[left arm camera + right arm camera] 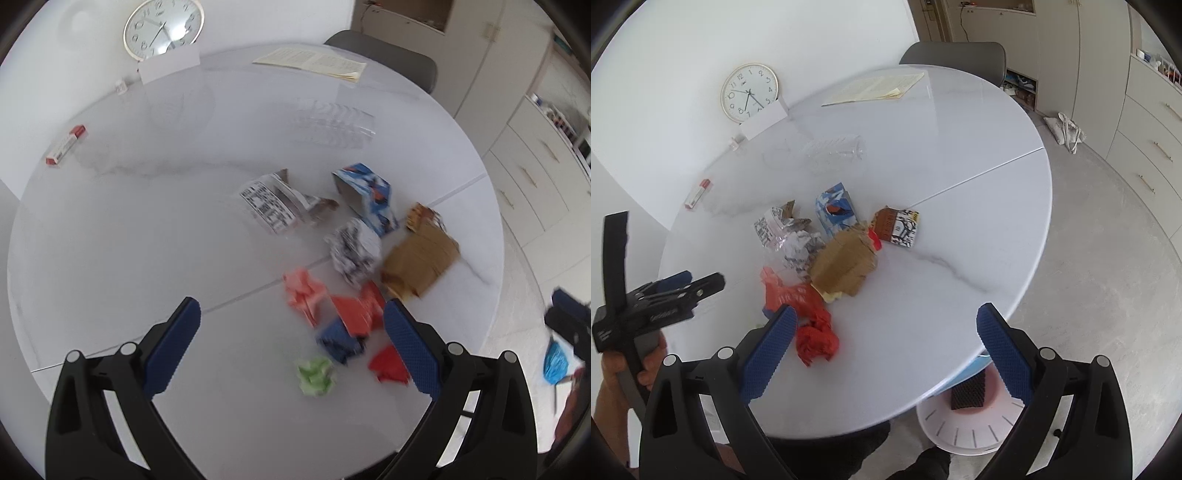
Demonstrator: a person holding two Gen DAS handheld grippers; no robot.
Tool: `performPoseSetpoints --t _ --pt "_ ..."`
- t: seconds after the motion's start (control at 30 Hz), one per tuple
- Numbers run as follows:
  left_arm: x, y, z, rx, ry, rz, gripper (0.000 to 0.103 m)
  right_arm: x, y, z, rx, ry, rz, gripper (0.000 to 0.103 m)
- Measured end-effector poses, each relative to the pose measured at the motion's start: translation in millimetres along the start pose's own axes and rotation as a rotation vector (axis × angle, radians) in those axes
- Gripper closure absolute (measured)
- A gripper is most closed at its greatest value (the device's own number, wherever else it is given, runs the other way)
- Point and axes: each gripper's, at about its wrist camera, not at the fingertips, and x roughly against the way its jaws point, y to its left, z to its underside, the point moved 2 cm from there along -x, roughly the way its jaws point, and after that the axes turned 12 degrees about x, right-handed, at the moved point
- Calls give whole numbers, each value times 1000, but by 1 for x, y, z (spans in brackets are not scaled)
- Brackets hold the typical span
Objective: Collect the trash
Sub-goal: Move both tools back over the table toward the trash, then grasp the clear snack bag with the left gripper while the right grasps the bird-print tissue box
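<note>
1. Hovering left of the crumpled brown cardboard piece [844,260], the left gripper [291,345] has its jaws apart and empty above the round white marble table [960,258].
2. A crumpled green paper ball [316,374] lies nearest it, well left of the cardboard; judged the easiest first grab, straddled from above.
3. A crumpled red paper wad [816,339] sits below-left of the cardboard.
4. The right gripper [886,354] hangs wide apart, empty.
5. A white slotted bin [960,432] waits below-right, under the table edge.
</note>
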Motion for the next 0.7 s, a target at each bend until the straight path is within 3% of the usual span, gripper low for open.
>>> performPoseSetpoints --t 0.2,0.4,0.57,0.7 --pt "-52 6 -59 113 34 -27 8 -13 11 -19 -62 1 18 6" --pt "-108 0 -95 201 111 -58 12 -31 20 -39 -80 12 40 6" --pt "-140 0 -99 255 197 -82 34 -42 23 -54 -78 23 47 6" --pt "-147 4 -92 299 224 -42 45 -54 28 -68 -42 37 44 6"
